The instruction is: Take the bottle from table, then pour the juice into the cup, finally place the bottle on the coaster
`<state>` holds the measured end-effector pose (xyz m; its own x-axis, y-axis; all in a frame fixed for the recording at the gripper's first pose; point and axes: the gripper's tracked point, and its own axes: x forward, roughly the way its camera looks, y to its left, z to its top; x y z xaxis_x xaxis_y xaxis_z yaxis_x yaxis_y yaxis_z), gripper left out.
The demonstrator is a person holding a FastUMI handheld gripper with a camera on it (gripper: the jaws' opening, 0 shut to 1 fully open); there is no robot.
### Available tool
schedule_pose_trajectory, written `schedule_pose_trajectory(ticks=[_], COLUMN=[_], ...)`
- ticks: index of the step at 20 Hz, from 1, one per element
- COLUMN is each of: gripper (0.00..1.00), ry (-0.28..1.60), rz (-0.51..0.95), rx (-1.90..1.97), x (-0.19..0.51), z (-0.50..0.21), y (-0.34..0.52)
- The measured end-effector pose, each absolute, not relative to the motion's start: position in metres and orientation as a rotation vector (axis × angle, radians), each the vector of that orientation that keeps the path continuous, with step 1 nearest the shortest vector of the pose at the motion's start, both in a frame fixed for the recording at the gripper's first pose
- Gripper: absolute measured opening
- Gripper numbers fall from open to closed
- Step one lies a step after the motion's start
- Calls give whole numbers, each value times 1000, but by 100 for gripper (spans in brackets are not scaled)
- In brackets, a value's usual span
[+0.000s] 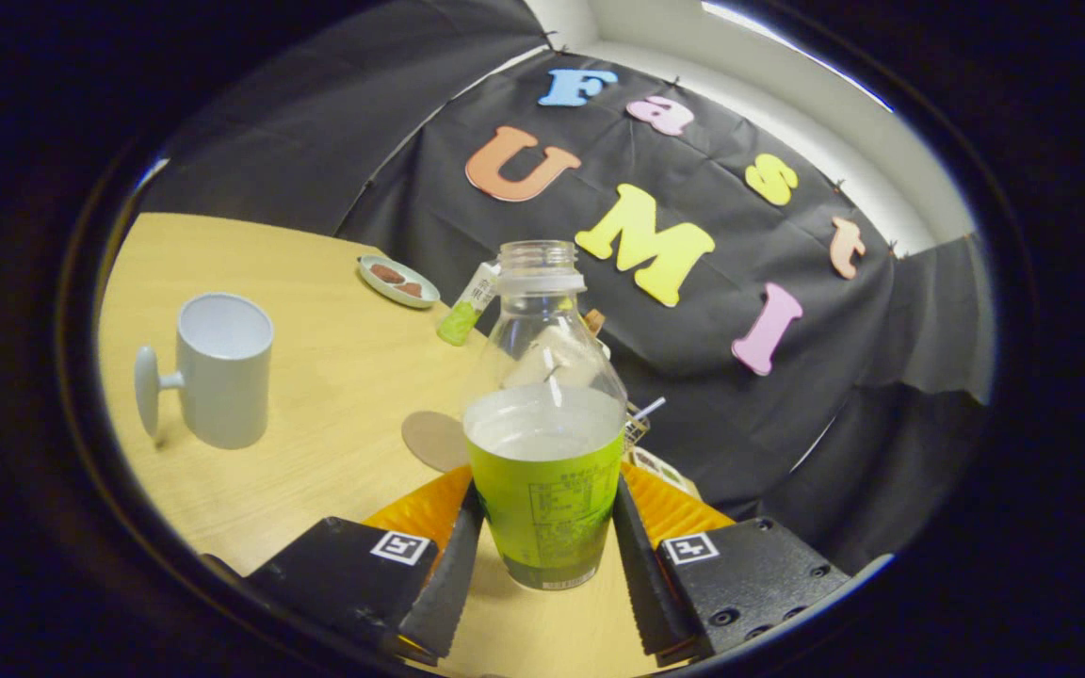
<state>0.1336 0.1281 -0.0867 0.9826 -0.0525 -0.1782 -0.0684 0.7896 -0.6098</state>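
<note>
My tongs clasp the clear plastic bottle with the green label, uncapped and upright.

Both fingers press the labelled lower body, one on each side, and the bottle looks lifted just off the pale wooden desk, though I cannot be sure. Judging by its emptiness, it will be light, thin-walled and a little slippery, so I should squeeze gently at the label, where the wall is straight. The pale grey cup with a knob handle stands well to the side near the desk's edge; the round brown coaster lies just beside the bottle.
</note>
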Motion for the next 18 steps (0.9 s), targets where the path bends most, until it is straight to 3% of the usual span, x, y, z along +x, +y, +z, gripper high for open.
schedule_pose_trajectory(ticks=[18], gripper=[76], ry=[-5], rz=[7], rx=[-1255], x=[132], z=[-70], y=[197])
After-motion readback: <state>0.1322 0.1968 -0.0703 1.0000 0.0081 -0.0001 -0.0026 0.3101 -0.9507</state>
